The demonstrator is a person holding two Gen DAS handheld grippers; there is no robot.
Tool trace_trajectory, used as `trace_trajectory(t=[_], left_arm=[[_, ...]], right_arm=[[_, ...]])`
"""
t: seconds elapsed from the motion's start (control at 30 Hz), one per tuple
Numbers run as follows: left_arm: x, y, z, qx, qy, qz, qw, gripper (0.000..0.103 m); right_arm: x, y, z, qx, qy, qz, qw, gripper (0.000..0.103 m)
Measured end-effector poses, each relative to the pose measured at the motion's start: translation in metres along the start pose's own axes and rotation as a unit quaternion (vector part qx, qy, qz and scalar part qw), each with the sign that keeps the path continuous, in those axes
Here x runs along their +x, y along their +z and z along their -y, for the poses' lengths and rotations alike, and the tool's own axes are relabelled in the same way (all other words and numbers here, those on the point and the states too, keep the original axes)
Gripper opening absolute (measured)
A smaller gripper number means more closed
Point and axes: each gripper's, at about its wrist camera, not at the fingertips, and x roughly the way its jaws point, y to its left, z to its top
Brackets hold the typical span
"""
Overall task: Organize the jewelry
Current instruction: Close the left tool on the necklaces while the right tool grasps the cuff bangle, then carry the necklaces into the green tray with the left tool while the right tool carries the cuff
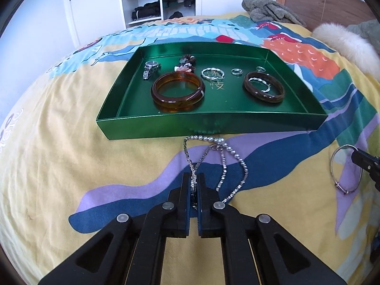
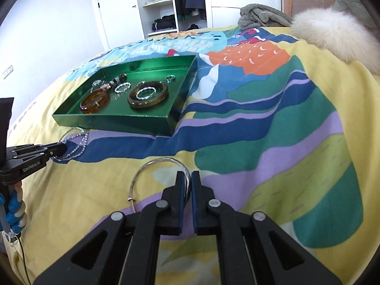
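The left tool point(image 1: 195, 178) is pressed together on a strand of the silver box-link chain necklace point(image 1: 215, 163), pinched near one end so that the remaining loops trail forward over the bedspread toward the near wall of the shallow metallic-green tray point(image 1: 166, 129); the beaded part of the chain lies just in front of that wall. The right tool point(image 2: 190, 178) is likewise clamped, its blue-padded fingers point(image 2: 182, 187) gripping the rim of a thin silver wire bangle point(image 2: 152, 173), whose open hoop extends to the left of the tool. Both pieces are held by an edge, presumably so they can be carried over the low wall without snagging. Inside the tray are laid a translucent amber bangle point(image 1: 178, 92), a darker brown bangle point(image 1: 263, 86) with a twisted silver ring inside it, a second twisted silver ring point(image 1: 212, 73), a steel wristwatch point(image 1: 150, 69), a beaded brown bracelet point(image 1: 186, 64) and small silver rings point(image 1: 236, 71), spaced apart so each stays separate. The tray sits on the colourfully printed yellow bedspread point(image 2: 296, 130). Judged from this, necklace and wire bangle are the last pieces still outside.
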Motion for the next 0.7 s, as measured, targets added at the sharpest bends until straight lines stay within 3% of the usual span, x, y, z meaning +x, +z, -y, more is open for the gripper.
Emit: trace_trajectory(t=[0.33,0.7], left_arm=[[-0.04,0.004,0.015,0.024,-0.017,0.03,0.9991,0.004],[-0.086,0.014,0.003,0.042,-0.018,0.064,0.9969,0.004]], right_arm=[[-0.039,0.001,-0.007,-0.002,0.003,0.025,1.0,0.005],[-0.074,0.012,-0.02,-0.015,-0.004,0.051,0.999,0.005]])
